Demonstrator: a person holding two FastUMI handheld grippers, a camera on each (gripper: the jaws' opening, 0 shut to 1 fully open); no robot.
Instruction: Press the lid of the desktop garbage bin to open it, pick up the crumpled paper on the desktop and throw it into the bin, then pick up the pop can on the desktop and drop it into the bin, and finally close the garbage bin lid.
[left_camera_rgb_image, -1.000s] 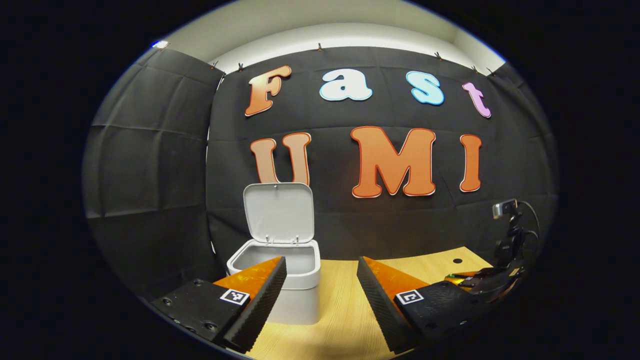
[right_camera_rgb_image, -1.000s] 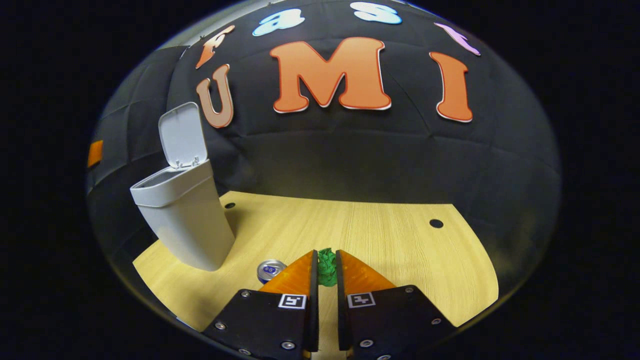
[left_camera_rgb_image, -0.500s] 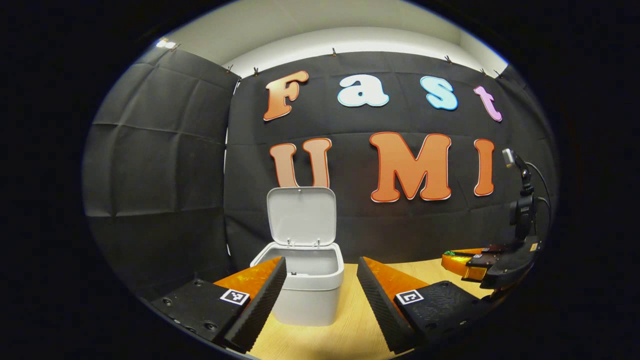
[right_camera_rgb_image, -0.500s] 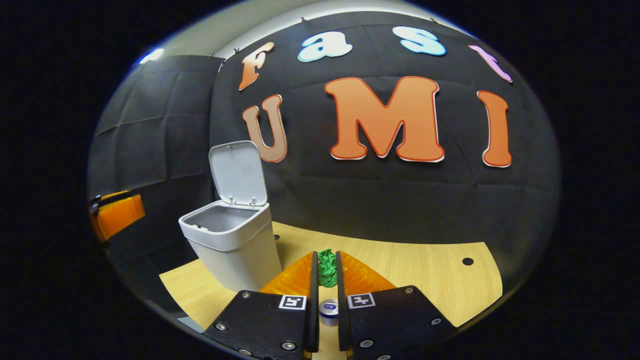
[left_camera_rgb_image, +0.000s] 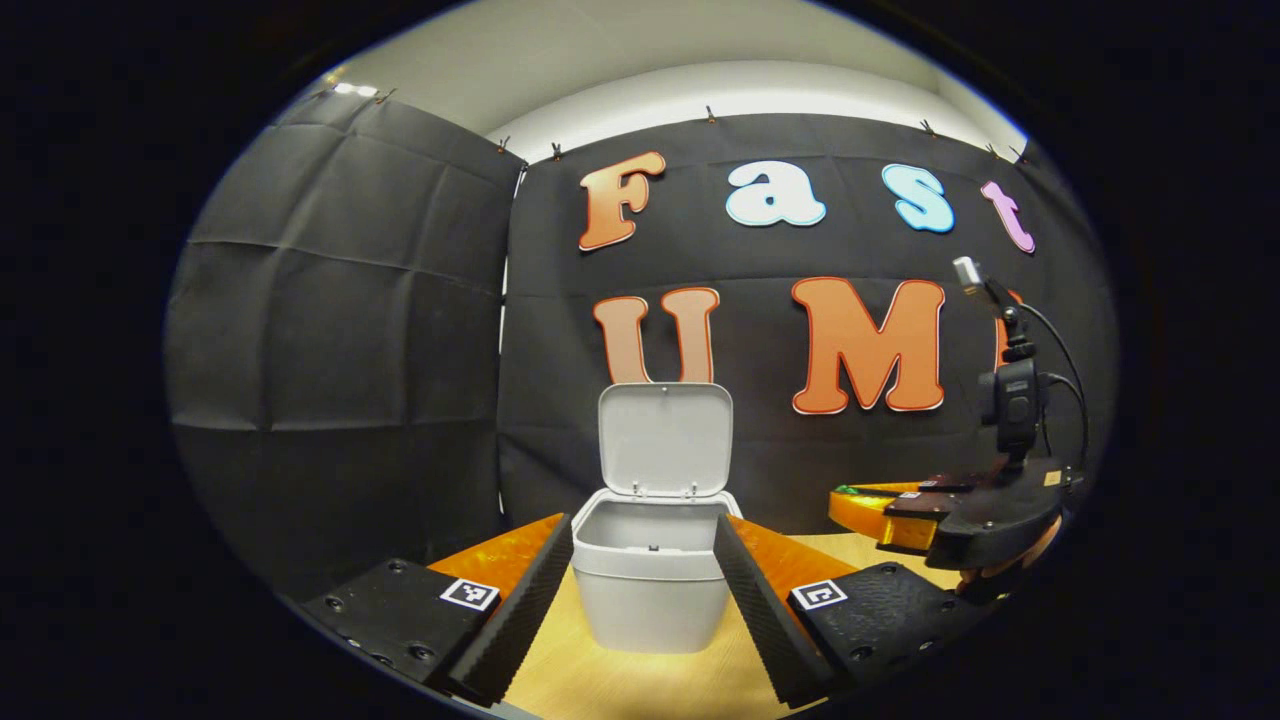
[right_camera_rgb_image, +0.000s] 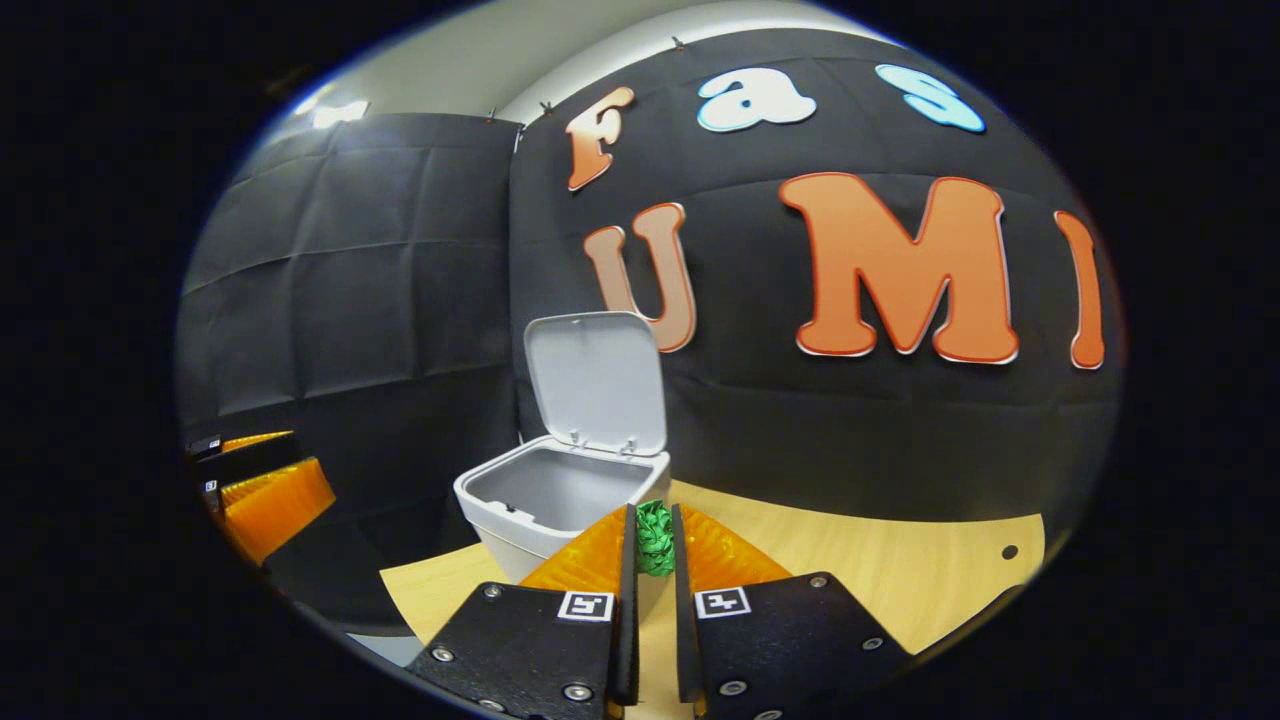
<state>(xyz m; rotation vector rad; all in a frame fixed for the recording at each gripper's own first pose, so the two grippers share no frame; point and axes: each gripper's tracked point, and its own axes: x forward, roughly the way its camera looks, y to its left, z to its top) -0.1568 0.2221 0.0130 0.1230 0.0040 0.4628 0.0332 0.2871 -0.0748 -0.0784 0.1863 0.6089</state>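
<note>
Two fingers of the left tool (left_camera_rgb_image: 642, 590) stand wide apart at the bottom of the left gripper view, released and holding nothing, and between them at lower centre of the frame sits the garbage bin (left_camera_rgb_image: 648, 590) on the pale wooden surface (left_camera_rgb_image: 600, 685). Its lid (left_camera_rgb_image: 665, 438) is hinged upright at the back, so the mouth is open and the pressing step looks done; the left tool, judged from its idle spread, seems held back to leave the approach free. At the right of that frame the right tool (left_camera_rgb_image: 850, 497) comes in from the side, a person's hand (left_camera_rgb_image: 1010, 565) partly visible under its body, with a sliver of green at its tips. In the right gripper view, the right tool (right_camera_rgb_image: 654, 535) is clenched on the crumpled paper (right_camera_rgb_image: 655, 535), a green wad pinched between both fingers at lower centre. Just beyond and slightly left of it is the bin (right_camera_rgb_image: 555, 505), its lid (right_camera_rgb_image: 598, 380) tilted back against the black cloth, and the paper lies near the rim's right corner in the picture, not yet clearly over the opening. The grip likely stays tight because release belongs above the mouth. At the left edge, part of the left tool (right_camera_rgb_image: 265, 490) waits well apart from the bin. Where the pop can is cannot be told.
</note>
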